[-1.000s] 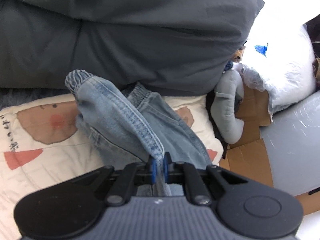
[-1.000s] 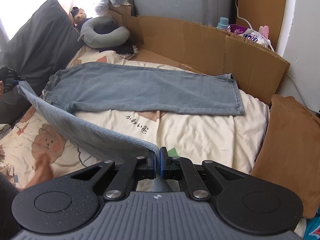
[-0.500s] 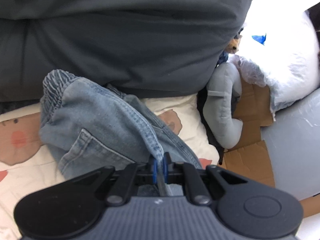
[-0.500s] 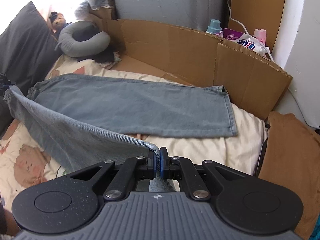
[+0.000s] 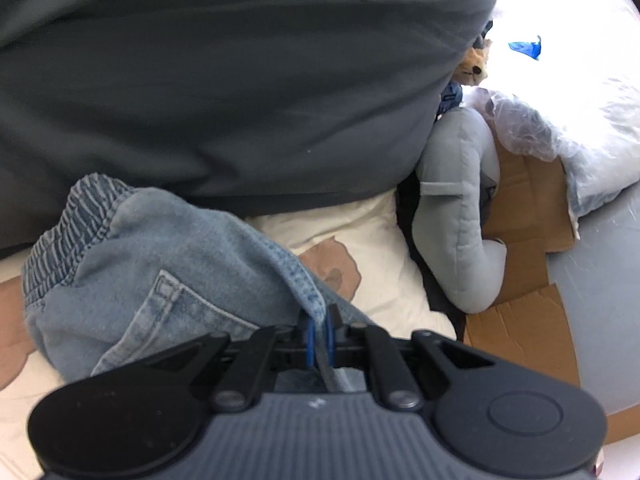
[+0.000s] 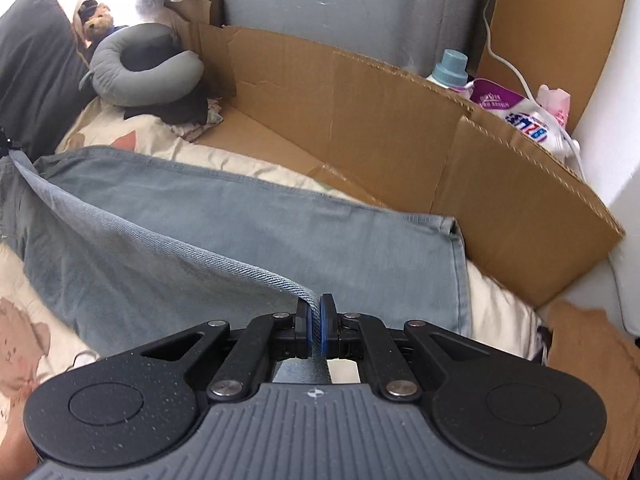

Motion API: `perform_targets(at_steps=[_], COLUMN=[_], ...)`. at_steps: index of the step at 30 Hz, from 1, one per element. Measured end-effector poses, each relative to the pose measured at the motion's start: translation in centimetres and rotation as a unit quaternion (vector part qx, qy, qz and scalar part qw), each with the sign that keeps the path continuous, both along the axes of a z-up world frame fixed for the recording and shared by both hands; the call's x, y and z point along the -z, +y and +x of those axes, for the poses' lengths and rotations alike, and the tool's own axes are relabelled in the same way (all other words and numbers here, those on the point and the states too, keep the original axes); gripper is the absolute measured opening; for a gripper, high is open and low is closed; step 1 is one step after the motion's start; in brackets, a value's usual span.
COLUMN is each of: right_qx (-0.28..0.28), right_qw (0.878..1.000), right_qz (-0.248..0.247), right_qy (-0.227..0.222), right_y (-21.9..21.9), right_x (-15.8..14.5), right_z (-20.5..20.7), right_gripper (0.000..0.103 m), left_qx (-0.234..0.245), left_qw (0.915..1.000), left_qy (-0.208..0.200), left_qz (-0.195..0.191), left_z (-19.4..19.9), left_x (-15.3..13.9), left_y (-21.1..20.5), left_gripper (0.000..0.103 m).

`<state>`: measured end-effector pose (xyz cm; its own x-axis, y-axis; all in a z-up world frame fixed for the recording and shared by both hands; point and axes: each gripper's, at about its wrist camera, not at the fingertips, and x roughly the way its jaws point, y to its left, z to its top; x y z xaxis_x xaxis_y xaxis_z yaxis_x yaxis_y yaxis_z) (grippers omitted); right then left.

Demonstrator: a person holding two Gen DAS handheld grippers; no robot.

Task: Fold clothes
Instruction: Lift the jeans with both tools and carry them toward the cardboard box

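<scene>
Both the left gripper [image 5: 319, 326] and right gripper [image 6: 316, 320] pinch the jeans [image 6: 248, 236], whose far edge lies beside the cardboard [image 6: 400, 132].

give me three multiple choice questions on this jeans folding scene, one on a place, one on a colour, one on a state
1. Where does the neck pillow lie?
A. at the far end of the bed, beside the dark pillow
B. on top of the jeans
C. inside the cardboard

2. What colour are the jeans?
A. black
B. light blue
C. red

3. What is the state of the right gripper?
A. wide open above the bed
B. shut on nothing
C. shut on an edge of the jeans

Answers:
1. A, the grey neck pillow rests by the dark pillow, past the waist end of the jeans.
2. B, the denim is a pale washed blue in both views.
3. C, a denim edge runs between the closed blue pads; the left gripper pinches the jeans likewise.
</scene>
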<state>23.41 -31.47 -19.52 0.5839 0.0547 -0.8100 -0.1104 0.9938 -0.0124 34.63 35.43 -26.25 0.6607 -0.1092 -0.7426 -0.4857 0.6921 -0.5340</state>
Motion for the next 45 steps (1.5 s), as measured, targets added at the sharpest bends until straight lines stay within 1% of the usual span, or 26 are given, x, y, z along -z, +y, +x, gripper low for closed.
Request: perform_targets(at_steps=[6,11,14,18,20,23,25,27,30,32,33,36,37,39,45], right_qx=[0.002,0.000,0.004,0.005,0.010,0.020,0.023,0.026,0.035,0.041,0.044,0.051,0.052,0.055,0.064], right_qw=[1.000,1.000,1.000,0.999,0.998,0.997,0.997,0.997,0.998,0.998,0.998,0.998,0.998,0.998,0.997], right_qz=[-0.001,-0.015,-0.018,-0.026,-0.026,-0.019,-0.012,-0.005,0.000,0.001,0.001,-0.003,-0.007,-0.014,-0.026], right_qy=[0.003,0.014,0.025,0.044,0.055,0.066,0.068,0.067,0.061,0.055,0.052,0.045,0.042,0.037,0.028], right_y=[-0.7,-1.0,-1.3,-1.7,-1.9,-2.3,-2.5,-2.6,-2.7,-2.7,-2.7,-2.7,-2.6,-2.6,-2.5], right_x=[0.0,1.5,3.0,6.2,7.8,10.2,11.5,12.5,13.5,14.0,14.2,14.4,14.4,14.5,14.6], right_z=[4.2,8.1,10.7,14.0,15.4,17.0,17.8,18.4,18.6,18.6,18.6,18.6,18.7,18.9,20.2], right_gripper=[0.001,0.001,0.001,0.001,0.001,0.001,0.002,0.002,0.002,0.002,0.002,0.002,0.002,0.002,0.001], left_qx=[0.009,0.017,0.020,0.028,0.029,0.028,0.027,0.040,0.060,0.061,0.066,0.069,0.064,0.056,0.055], left_qw=[0.9999,0.9994,0.9990,0.9976,0.9971,0.9970,0.9975,0.9974,0.9964,0.9968,0.9966,0.9967,0.9972,0.9981,0.9984], left_qy=[0.005,0.011,0.024,0.046,0.055,0.066,0.062,0.056,0.055,0.050,0.047,0.036,0.032,0.023,0.010], left_qz=[0.013,0.026,0.032,0.043,0.042,0.030,0.020,0.020,0.022,0.013,0.019,0.026,0.021,0.011,0.012], left_z=[2.5,4.7,5.9,7.3,7.7,8.2,8.3,8.3,8.5,8.3,8.3,8.1,8.1,7.9,8.3], left_x=[0.7,1.8,3.2,5.5,6.5,7.8,8.3,8.6,8.6,8.7,8.5,8.1,8.0,7.9,7.1], left_y=[-0.3,-0.7,-0.8,-1.3,-1.4,-1.2,-1.3,-1.8,-2.4,-2.3,-2.4,-2.4,-2.3,-2.0,-1.8], left_gripper=[0.007,0.007,0.007,0.007,0.008,0.013,0.018,0.021,0.021,0.016,0.013,0.010,0.009,0.008,0.008])
